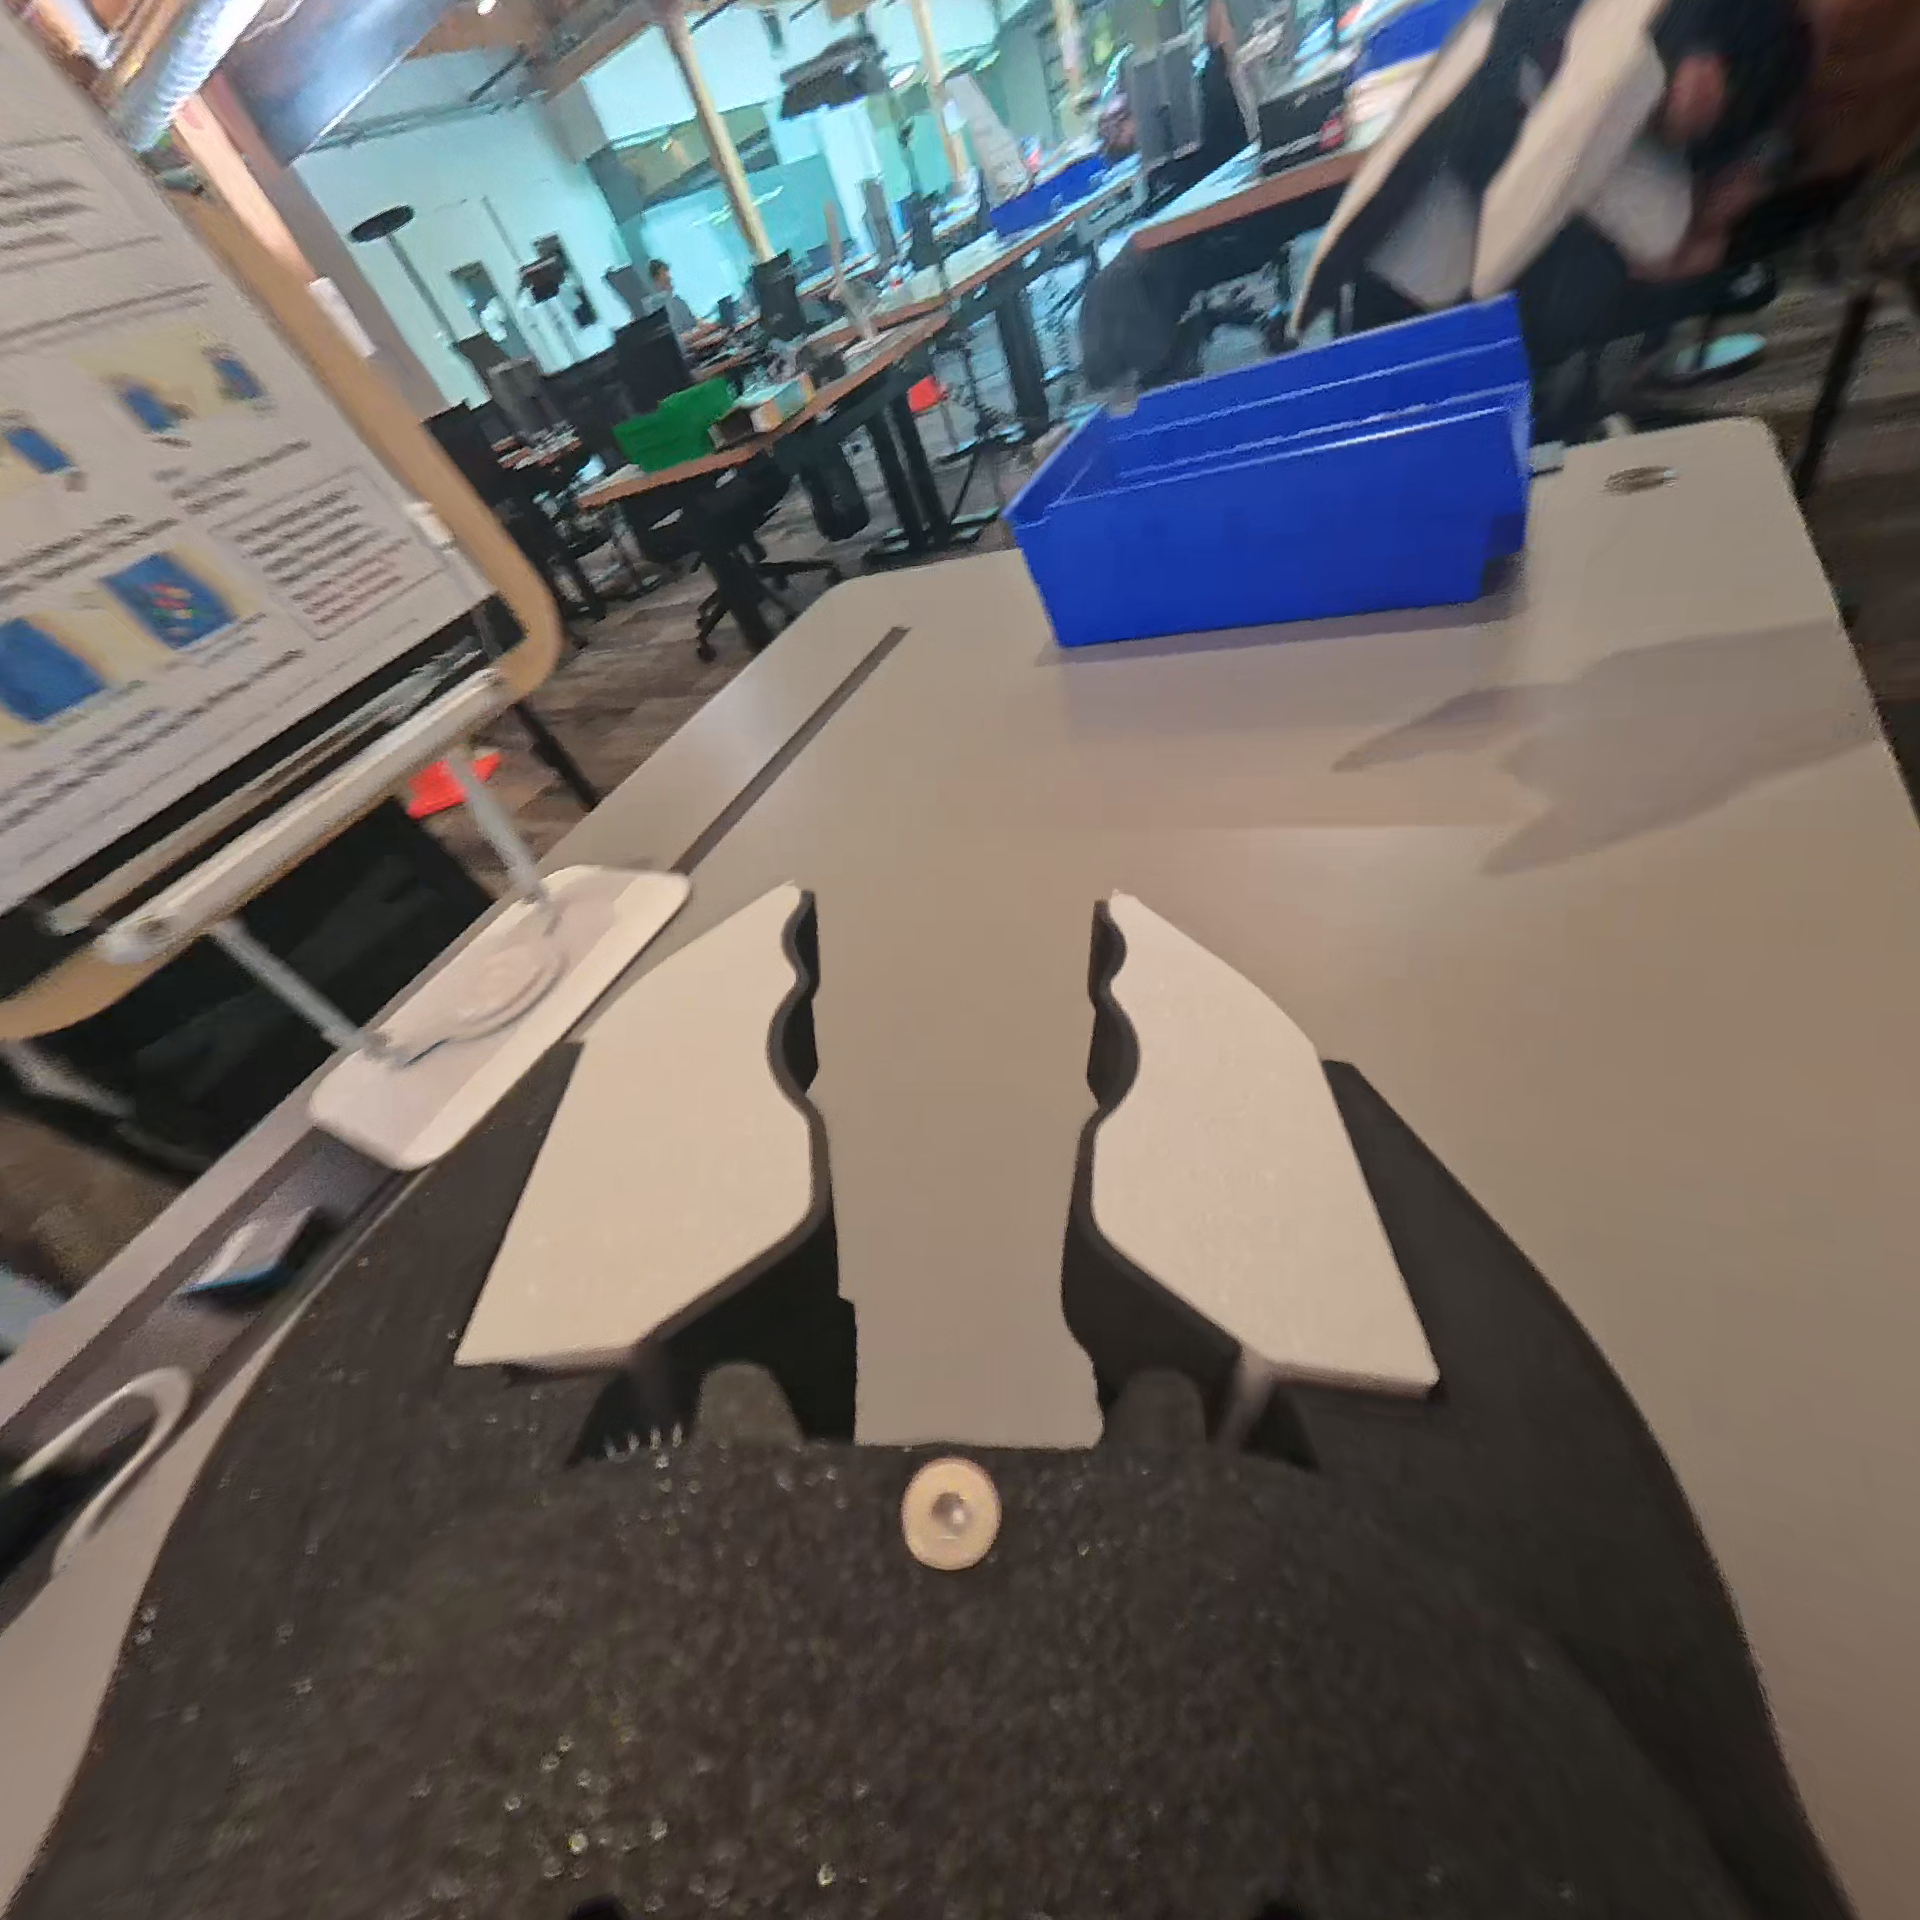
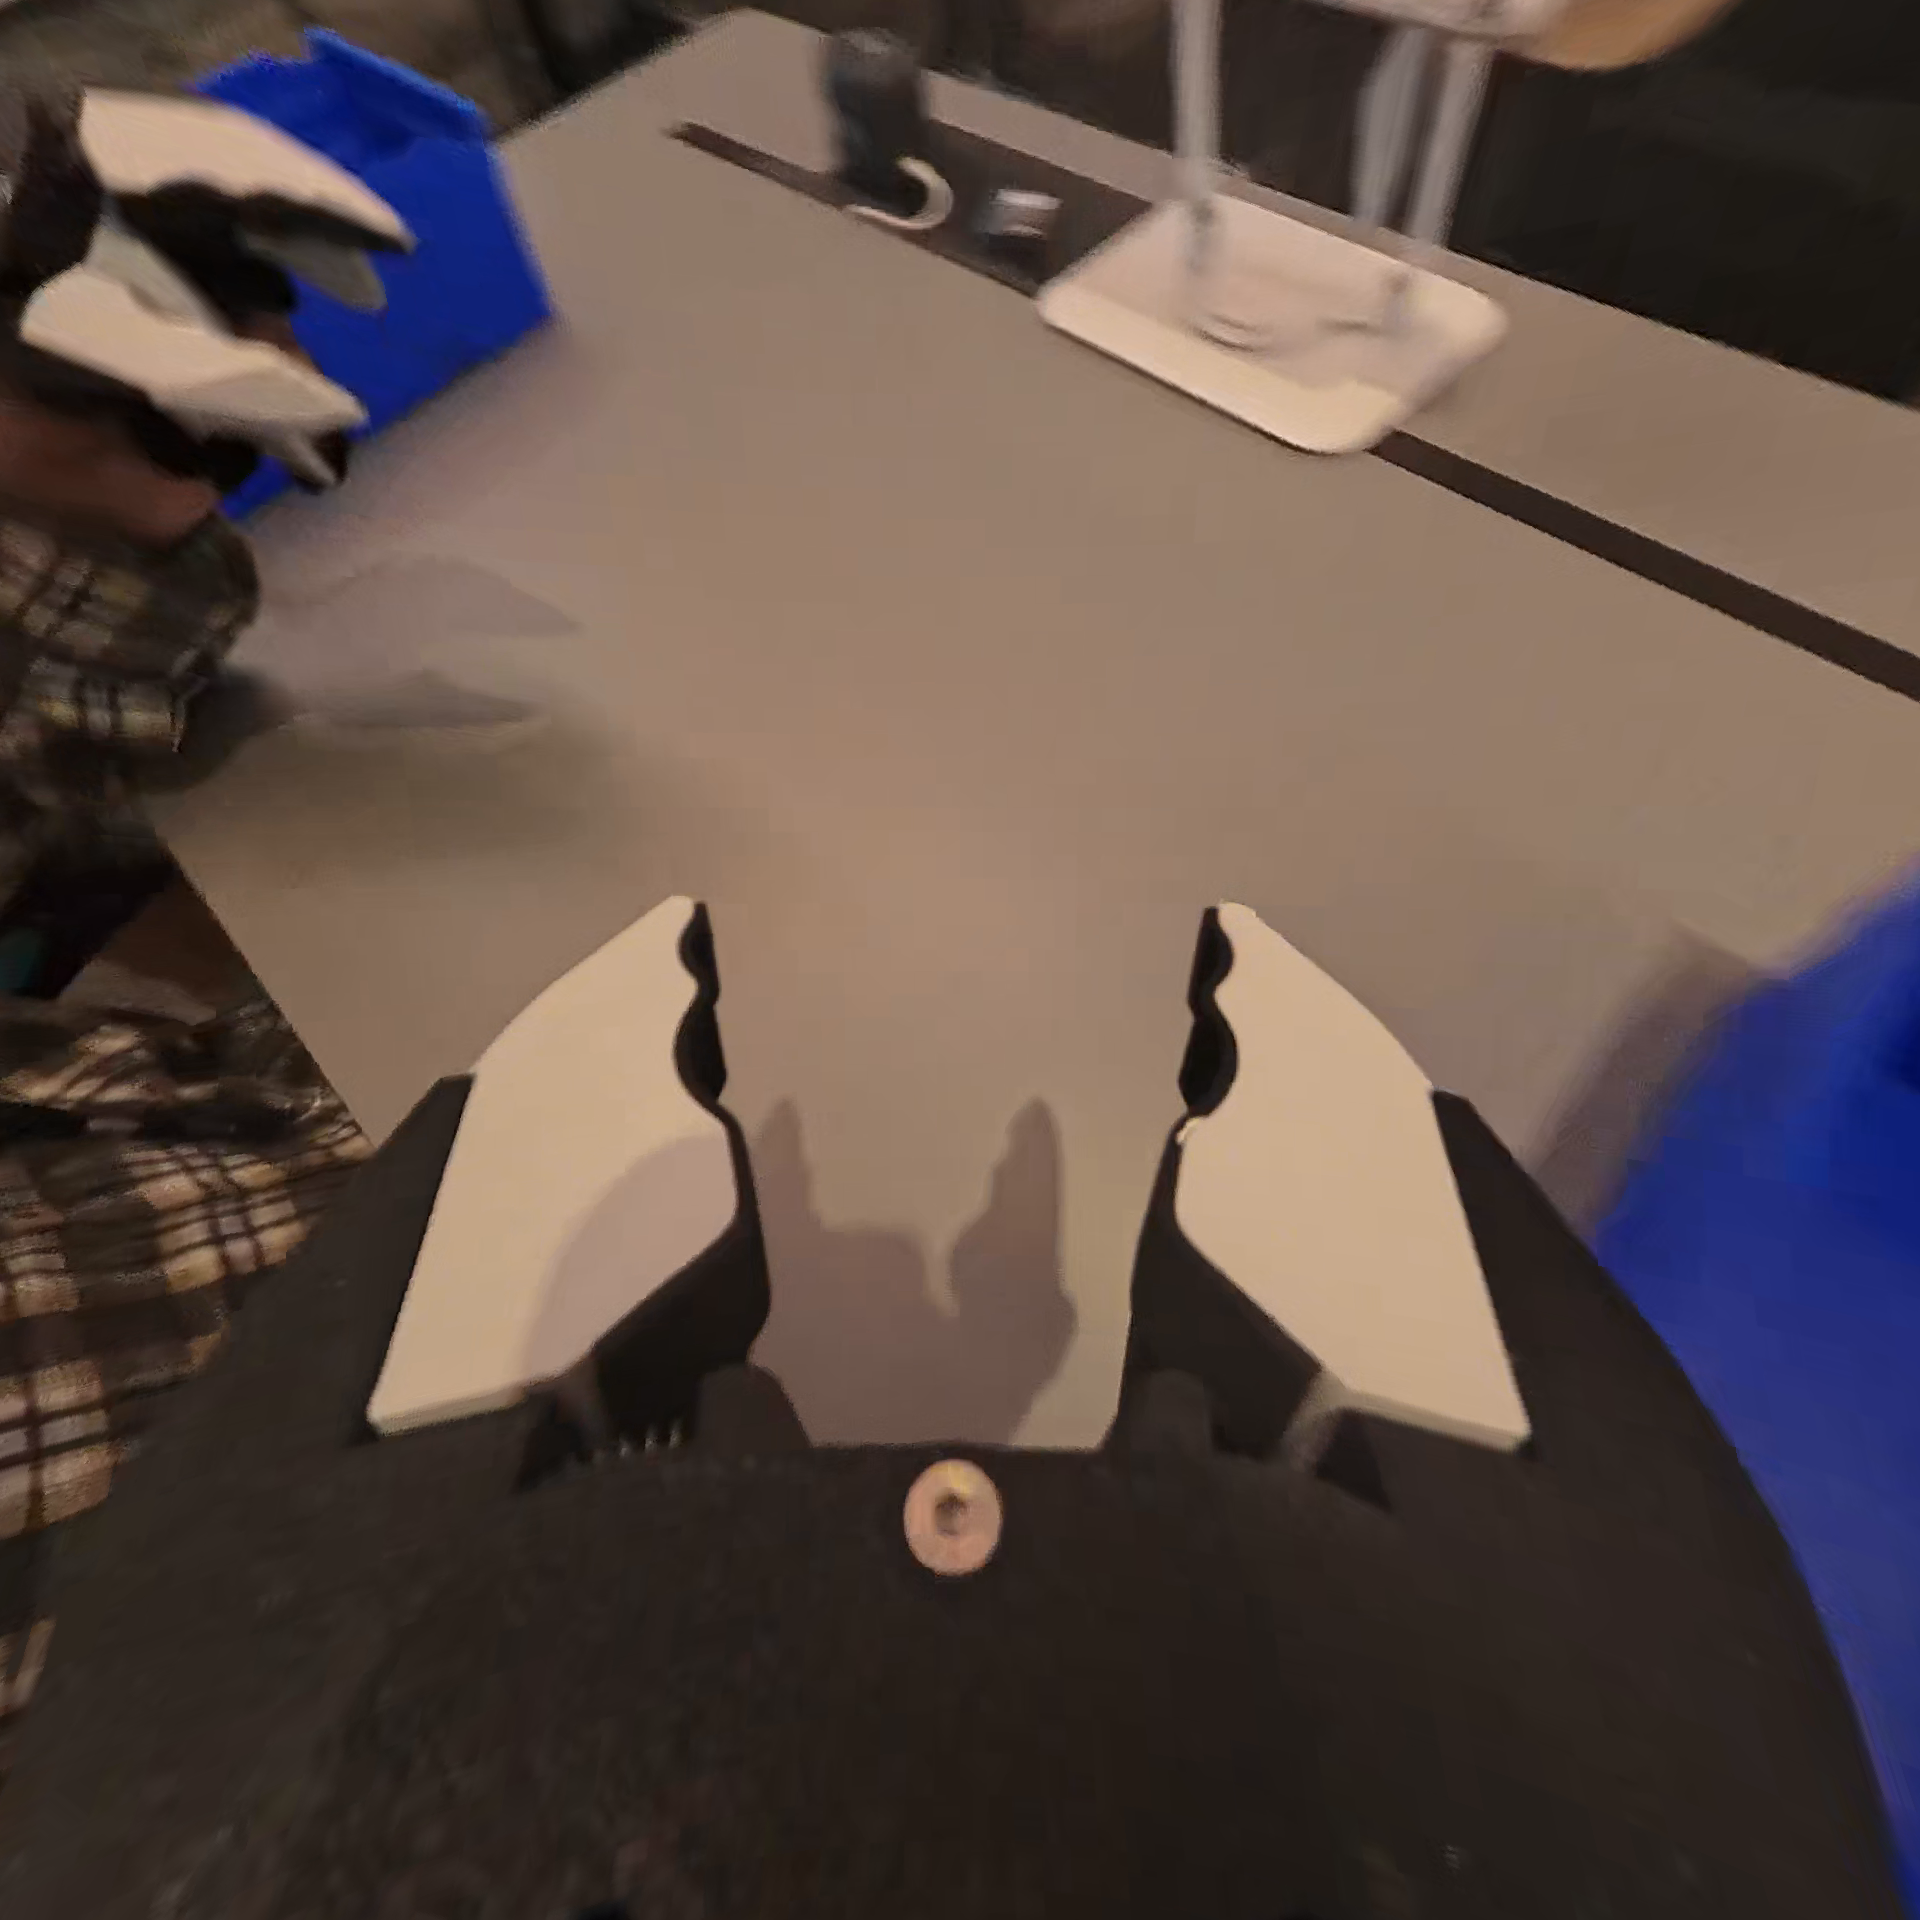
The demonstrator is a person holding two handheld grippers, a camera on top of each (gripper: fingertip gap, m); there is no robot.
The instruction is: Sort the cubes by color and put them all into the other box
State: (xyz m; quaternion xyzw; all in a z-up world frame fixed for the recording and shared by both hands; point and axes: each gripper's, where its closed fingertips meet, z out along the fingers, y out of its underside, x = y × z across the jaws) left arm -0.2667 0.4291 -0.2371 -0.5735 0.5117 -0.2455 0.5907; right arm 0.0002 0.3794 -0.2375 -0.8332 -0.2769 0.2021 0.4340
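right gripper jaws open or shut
Open. In the right wrist view the right gripper has its jaws spread wide, bare grey table between them, nothing held.

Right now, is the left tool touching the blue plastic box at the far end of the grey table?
Apart. In the left wrist view the open left tool sits well short of the blue plastic box, with a bare stretch of grey table between them.

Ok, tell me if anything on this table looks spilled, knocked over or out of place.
Nothing stands out. The blue box sits flat on the grey table, the white stand base is level near the far edge, and both the left gripper and right gripper are open and empty. No cubes show in either view.
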